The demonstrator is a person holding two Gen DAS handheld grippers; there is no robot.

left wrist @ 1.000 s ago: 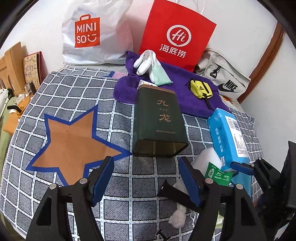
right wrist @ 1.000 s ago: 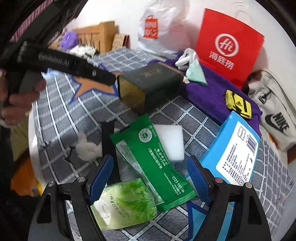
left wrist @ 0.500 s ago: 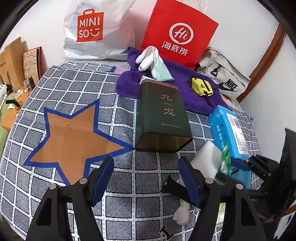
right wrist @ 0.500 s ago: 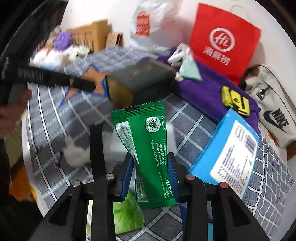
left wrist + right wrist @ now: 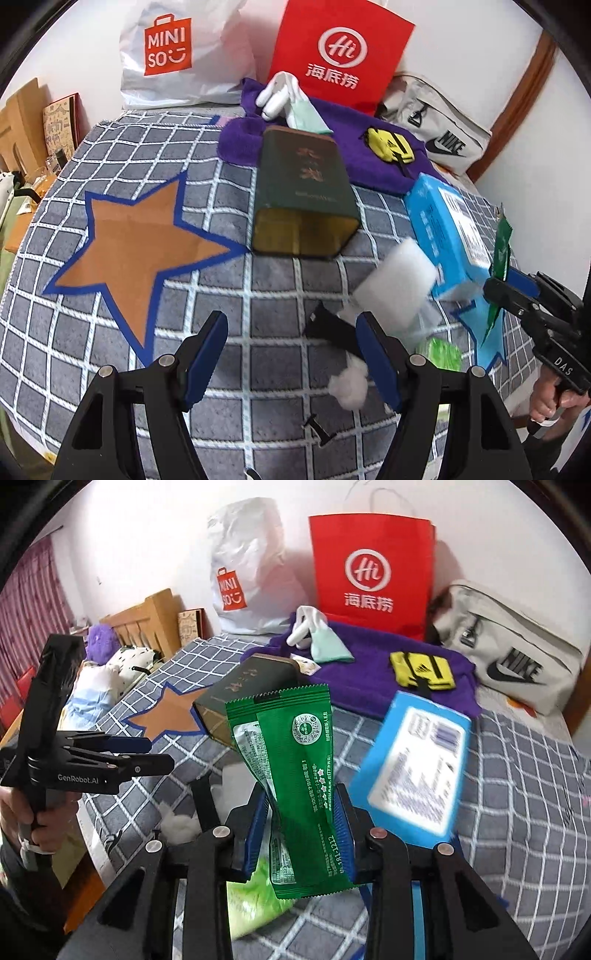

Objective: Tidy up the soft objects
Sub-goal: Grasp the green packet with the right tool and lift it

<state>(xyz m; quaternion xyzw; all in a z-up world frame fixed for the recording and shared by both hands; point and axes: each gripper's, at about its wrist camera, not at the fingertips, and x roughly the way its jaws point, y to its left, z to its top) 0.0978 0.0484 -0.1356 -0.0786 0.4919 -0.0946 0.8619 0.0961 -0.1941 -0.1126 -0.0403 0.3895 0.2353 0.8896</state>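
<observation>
My right tool is clamped on the green sachet, pads pressing the lower half of the packet so that its long axis stands nearly upright and its top edge rises clear of the checked bed cover. My left tool has its jaws standing apart with nothing between them, poised low over the cover near the cotton ball.

The relation that matters — judged from the task, since no destination is marked — is that the open-mouthed dark green tin lies on its side ahead of the sachet and a little to its left, its mouth turned toward me. The right hand holds the packet, so it is the nearer one; to enter the tin the sachet's long axis would have to be laid along the tin's.

Right-wrist view: the sachet face-on, the grip on it, the left tool side-on with a hand on its handle, a pale green packet on the cover below. Left-wrist view: the sachet only edge-on at far right, but also the tin's open mouth, the white sponge and the blue tissue pack — the first two largely hidden from the right wrist.
</observation>
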